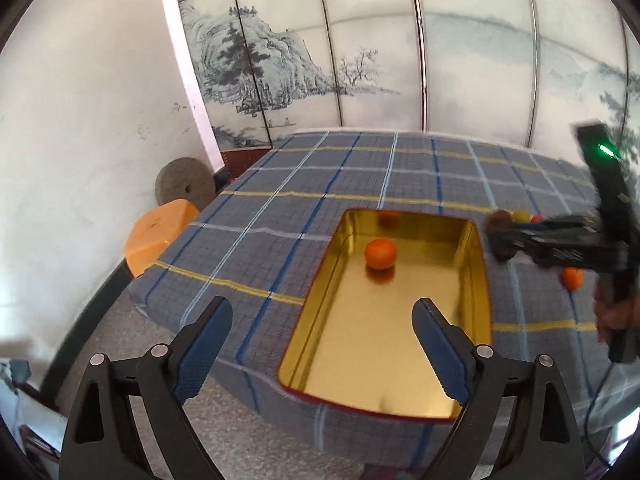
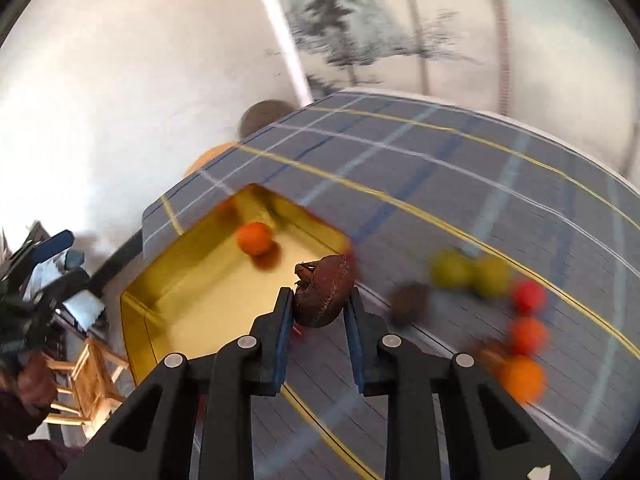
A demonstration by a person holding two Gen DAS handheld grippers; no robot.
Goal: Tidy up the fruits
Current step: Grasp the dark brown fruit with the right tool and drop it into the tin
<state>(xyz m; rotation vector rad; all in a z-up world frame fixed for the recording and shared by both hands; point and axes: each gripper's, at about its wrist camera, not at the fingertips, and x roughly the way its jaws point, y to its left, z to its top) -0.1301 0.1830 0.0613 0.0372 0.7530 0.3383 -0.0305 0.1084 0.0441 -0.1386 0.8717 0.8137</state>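
**Right gripper holds a brown fruit by the tray; left gripper spread wide with nothing in it**

Your right gripper [image 2: 318,302] has its jaws clamped on a dark brown, wrinkled fruit [image 2: 325,291]; the blue pads press its two sides and it sits at the very fingertips. In the right wrist view that fruit hangs just at the near right edge of the gold tray [image 2: 140,312], over the plaid cloth [image 2: 460,184].

Your left gripper [image 1: 322,332] stands wide apart, and nothing lies between its blue fingers [image 1: 204,352]. Its right finger shows over the tray's floor, its left finger over the cloth at about 9 o'clock from the tray.

Inside the tray one orange [image 1: 380,254] rests on the gold floor, toward the far end, with its reflection on the far wall. In the right wrist view the same orange lies at about 10 o'clock from the held fruit.

The loose fruits lie on the cloth at about 3 o'clock from the held fruit, blurred: another brown fruit [image 2: 408,303] nearest, two yellow-green fruits [image 2: 452,269] touching one another beyond it, a red one [image 2: 529,296], then two orange ones [image 2: 524,378] toward 4 o'clock. All of them are outside the tray.

In the left wrist view your right gripper shows at 3 o'clock, beside the tray's right wall, with a hand [image 1: 616,312] on its handle
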